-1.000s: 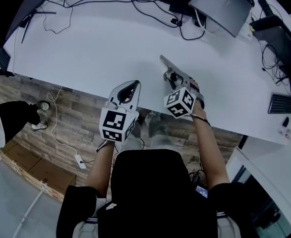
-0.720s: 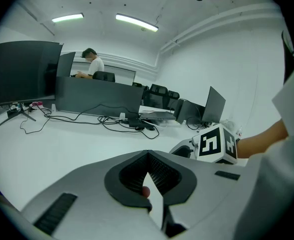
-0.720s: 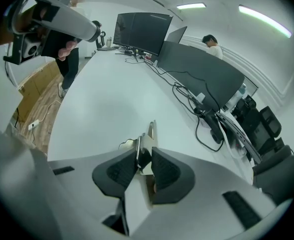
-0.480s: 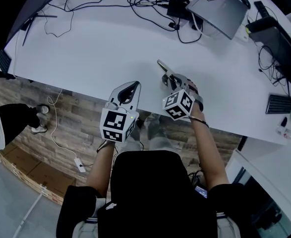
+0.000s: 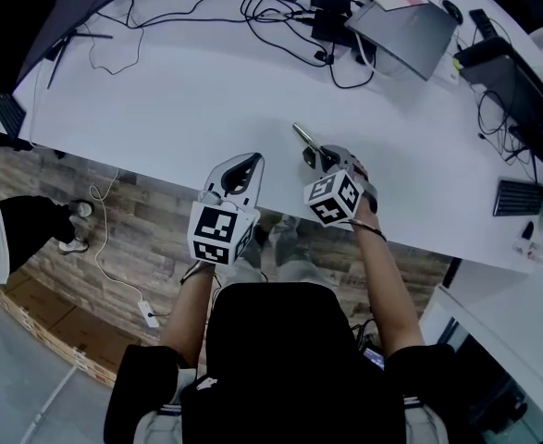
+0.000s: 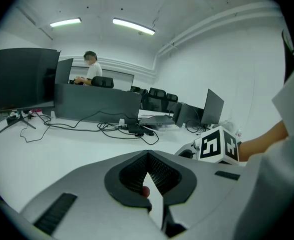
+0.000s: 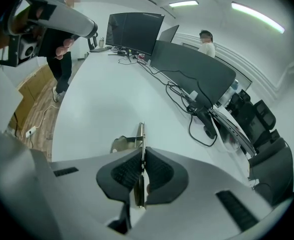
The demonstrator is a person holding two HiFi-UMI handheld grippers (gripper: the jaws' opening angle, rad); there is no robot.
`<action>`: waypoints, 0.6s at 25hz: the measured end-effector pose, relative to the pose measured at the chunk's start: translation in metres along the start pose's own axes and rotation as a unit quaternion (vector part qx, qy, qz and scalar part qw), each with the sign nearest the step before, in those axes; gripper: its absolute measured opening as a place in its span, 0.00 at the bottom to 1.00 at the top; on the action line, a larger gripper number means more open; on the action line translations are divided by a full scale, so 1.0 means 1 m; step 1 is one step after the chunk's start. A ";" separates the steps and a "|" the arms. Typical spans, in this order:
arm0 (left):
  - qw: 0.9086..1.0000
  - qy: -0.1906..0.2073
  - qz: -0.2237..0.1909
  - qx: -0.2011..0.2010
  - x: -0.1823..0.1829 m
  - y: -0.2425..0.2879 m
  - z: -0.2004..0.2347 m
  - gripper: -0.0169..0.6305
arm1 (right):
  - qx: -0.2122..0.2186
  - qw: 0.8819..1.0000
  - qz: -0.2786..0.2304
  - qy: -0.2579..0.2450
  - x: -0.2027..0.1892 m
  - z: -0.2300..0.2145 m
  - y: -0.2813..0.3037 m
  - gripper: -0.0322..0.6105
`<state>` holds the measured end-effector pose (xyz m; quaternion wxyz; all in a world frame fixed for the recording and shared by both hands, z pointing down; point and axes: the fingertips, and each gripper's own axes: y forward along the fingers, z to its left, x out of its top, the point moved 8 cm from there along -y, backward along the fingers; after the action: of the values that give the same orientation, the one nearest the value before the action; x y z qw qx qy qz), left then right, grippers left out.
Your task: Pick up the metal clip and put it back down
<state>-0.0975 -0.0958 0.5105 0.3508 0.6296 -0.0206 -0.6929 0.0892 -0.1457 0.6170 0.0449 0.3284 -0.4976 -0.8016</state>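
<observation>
The metal clip (image 5: 302, 138) is a silvery binder clip near the front edge of the white table (image 5: 160, 81). One flat wire handle sticks up and away from me. My right gripper (image 5: 319, 156) is shut on that handle, and its jaws have just been closing with the handle between them. In the right gripper view the handle (image 7: 142, 140) stands on edge between the ribbed pads of the right gripper (image 7: 142, 158), and the clip's body shows to its left, close above the table. My left gripper (image 5: 242, 163) hovers over the table's edge beside it, jaw tips together, nothing held; the left gripper (image 6: 147, 156) looks across the table.
Black cables (image 5: 280, 12) and a grey laptop (image 5: 408, 28) lie at the table's far side, with a keyboard (image 5: 516, 196) at the right. Monitors (image 7: 134, 33) stand along the desk. A person stands by the table's end (image 7: 61, 49); another sits behind a partition (image 6: 90, 69).
The right gripper's jaws have closed onto the clip's upright handle. Both hands have stayed in about the same place, and the left gripper looks unchanged.
</observation>
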 end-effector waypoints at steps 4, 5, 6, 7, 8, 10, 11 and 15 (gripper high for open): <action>1.000 0.005 -0.002 0.001 0.005 -0.004 0.000 0.04 | -0.005 1.000 -0.001 0.028 0.000 -0.002 -0.006 0.09; 1.000 0.007 -0.002 0.002 0.006 -0.005 -0.001 0.04 | -0.006 0.999 -0.003 0.036 0.000 -0.003 -0.008 0.09; 1.000 0.008 -0.004 0.002 0.007 -0.005 -0.001 0.04 | -0.007 0.999 -0.005 0.042 0.001 -0.004 -0.011 0.09; 1.000 0.010 -0.005 0.002 0.008 -0.006 -0.001 0.04 | -0.009 0.999 -0.008 0.048 0.002 -0.005 -0.015 0.09; 1.000 0.010 -0.007 0.001 0.010 -0.006 -0.002 0.04 | -0.012 0.998 -0.011 0.055 0.002 -0.006 -0.018 0.09; 1.000 0.010 -0.010 -0.002 0.014 -0.008 -0.005 0.04 | -0.015 0.997 -0.020 0.072 0.005 -0.009 -0.026 0.09; 1.000 0.012 -0.012 -0.003 0.016 -0.009 -0.006 0.04 | -0.017 0.996 -0.025 0.082 0.006 -0.011 -0.031 0.09; 0.999 0.023 -0.023 -0.006 0.026 -0.014 -0.010 0.04 | -0.030 0.991 -0.046 0.119 0.008 -0.020 -0.053 0.09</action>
<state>-0.0942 -0.0940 0.4795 0.3390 0.6435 0.0054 -0.6863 0.1075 -0.1376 0.5631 0.0766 0.4423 -0.4490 -0.7726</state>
